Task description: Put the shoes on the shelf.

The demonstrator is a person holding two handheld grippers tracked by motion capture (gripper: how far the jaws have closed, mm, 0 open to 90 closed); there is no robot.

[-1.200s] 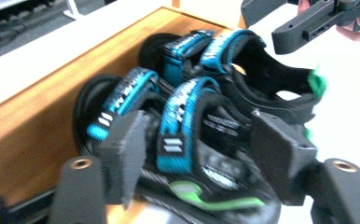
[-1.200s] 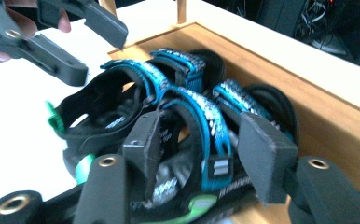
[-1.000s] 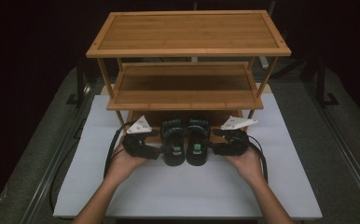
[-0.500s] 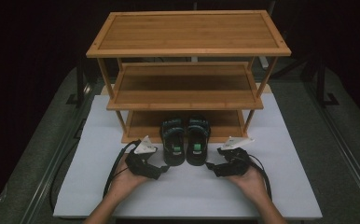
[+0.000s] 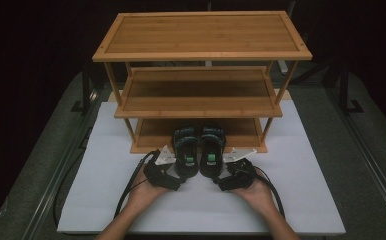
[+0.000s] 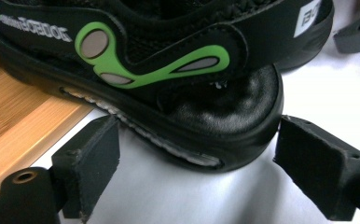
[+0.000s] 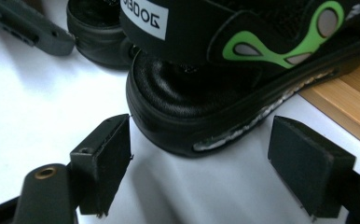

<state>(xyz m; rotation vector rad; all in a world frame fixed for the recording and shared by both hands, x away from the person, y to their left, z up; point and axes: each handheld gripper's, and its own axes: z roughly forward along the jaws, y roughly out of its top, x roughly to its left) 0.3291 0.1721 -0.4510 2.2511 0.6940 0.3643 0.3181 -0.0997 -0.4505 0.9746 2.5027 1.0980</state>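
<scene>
Now both sandals [image 5: 199,150] half on bottom shelf [image 5: 153,135]; left gripper [image 5: 173,182] and right gripper [image 5: 222,184] just opened wide, withdrawn nearward: release done.

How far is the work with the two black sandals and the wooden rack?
Done: both sandals stand with toes on the bottom shelf of the rack, heels over the white board. In hand: the left tool and right tool have just been opening; each heel, left sandal and right sandal, is free between the pads. Left: probably only pulling both tools back.
</scene>
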